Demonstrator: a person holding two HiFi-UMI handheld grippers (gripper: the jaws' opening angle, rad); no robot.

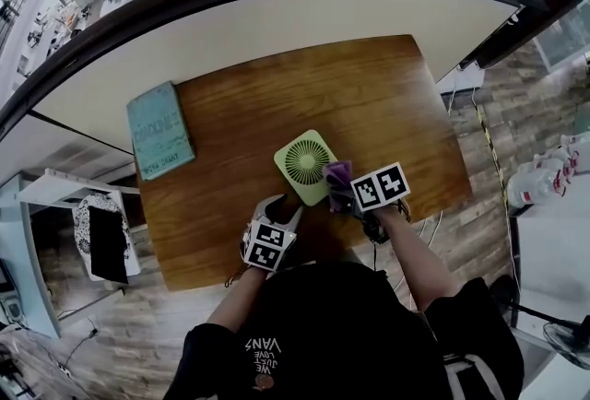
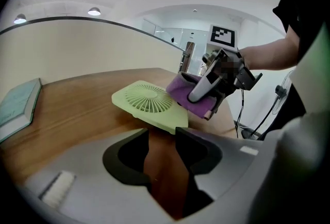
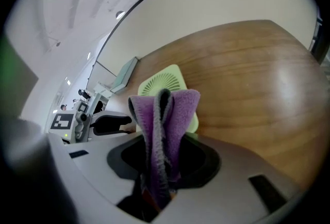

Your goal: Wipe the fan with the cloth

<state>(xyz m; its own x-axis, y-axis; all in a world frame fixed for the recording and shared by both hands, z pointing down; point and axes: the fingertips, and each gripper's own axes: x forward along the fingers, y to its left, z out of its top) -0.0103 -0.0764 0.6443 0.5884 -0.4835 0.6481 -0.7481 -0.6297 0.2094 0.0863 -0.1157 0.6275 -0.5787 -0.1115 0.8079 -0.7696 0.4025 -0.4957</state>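
Observation:
A flat light-green fan [image 1: 303, 162] [image 2: 147, 101] lies on the wooden table [image 1: 369, 94], grille up. My right gripper [image 1: 345, 194] [image 3: 162, 141] is shut on a folded purple cloth [image 1: 337, 175] [image 3: 164, 114], which rests against the fan's right edge [image 3: 162, 82]. In the left gripper view the cloth [image 2: 183, 95] covers the fan's far corner under the right gripper [image 2: 209, 89]. My left gripper [image 1: 284, 206] [image 2: 163, 135] is open at the fan's near left corner, with bare wood showing between its jaws.
A teal book [image 1: 160, 128] [image 2: 15, 107] lies at the table's left end. A curved white partition [image 1: 277, 20] with a dark rim runs behind the table. The person's body is close to the front edge.

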